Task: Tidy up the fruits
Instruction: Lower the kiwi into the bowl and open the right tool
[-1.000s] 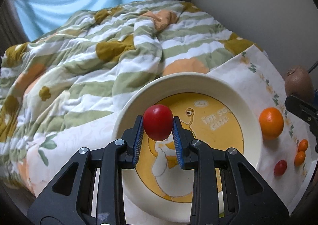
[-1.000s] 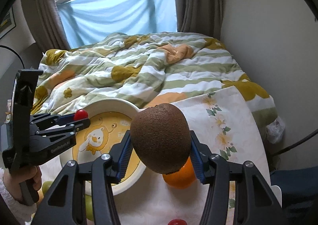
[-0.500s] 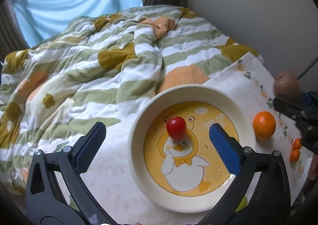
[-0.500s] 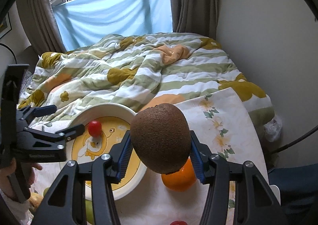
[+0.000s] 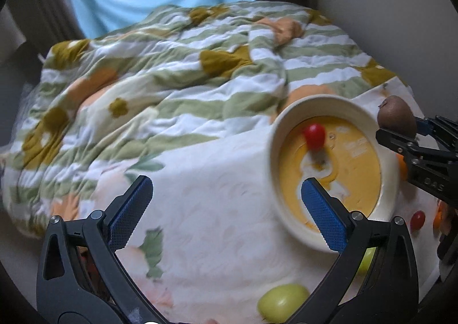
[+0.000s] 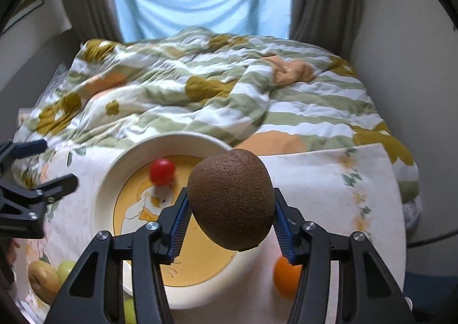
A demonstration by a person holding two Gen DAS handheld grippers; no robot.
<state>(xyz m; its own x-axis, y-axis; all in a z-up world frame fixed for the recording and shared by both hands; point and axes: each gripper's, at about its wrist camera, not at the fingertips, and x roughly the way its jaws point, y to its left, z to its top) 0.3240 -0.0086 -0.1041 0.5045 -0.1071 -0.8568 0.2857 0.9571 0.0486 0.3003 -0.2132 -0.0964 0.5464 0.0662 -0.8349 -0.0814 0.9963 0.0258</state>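
Observation:
A cream bowl with a yellow duck print stands on the flowered cloth, and a red cherry tomato lies inside it. My left gripper is open wide and empty, off to the left of the bowl over bare cloth. My right gripper is shut on a brown kiwi, held above the bowl's right rim.
An orange, another cherry tomato and small orange fruits lie right of the bowl. Green fruits and a tan one lie near the front edge. A striped quilt covers the bed behind.
My left gripper opened and let the red tomato drop into the bowl, then drew away to the left. My right gripper carried the kiwi leftward to above the bowl's rim.

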